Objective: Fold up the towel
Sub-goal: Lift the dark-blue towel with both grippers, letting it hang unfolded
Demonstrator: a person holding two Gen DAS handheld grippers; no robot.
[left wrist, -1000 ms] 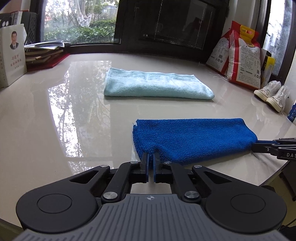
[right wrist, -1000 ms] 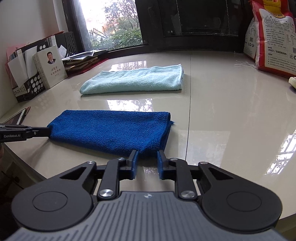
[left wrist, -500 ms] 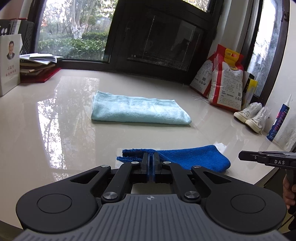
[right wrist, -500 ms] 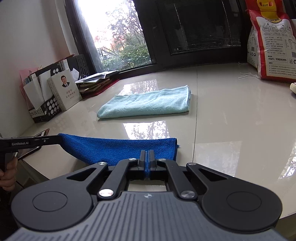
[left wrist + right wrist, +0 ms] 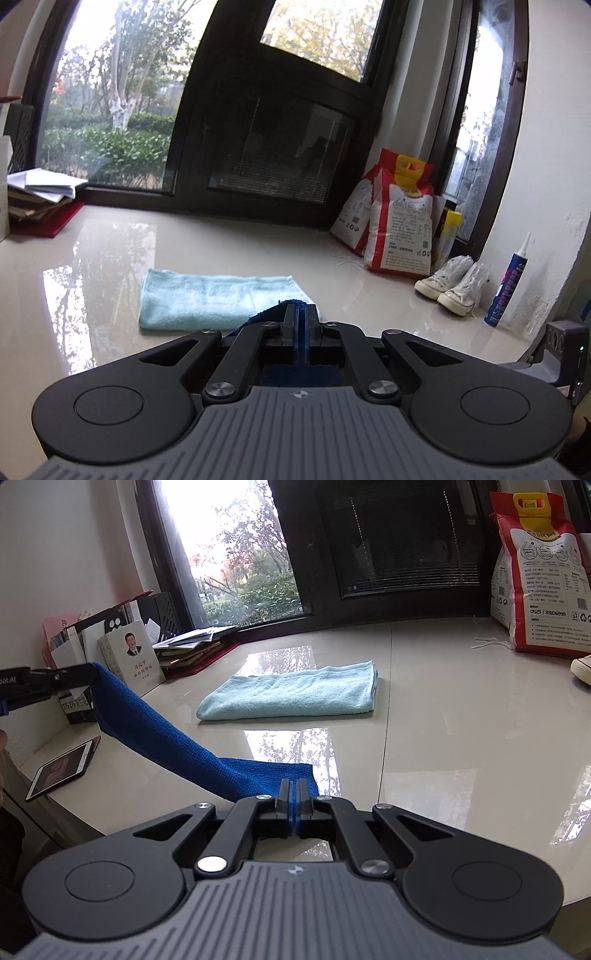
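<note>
Both tongs clamped on the dark blue microfibre towel: right gripper pinches one corner low over the glossy cream tabletop, left gripper holds the other end higher, so cloth hangs slanted btwn them, off the surface. Folded pale-aqua terry towel lies flat farther back.

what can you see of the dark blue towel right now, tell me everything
The dark blue towel looks like plush microfibre, folded into a long band. The left gripper pinches one end and holds it high; the right gripper pinches the other end low by the table. The cloth slopes between them, sagging slightly. In the left wrist view only a bit shows between the shut fingers.
</note>
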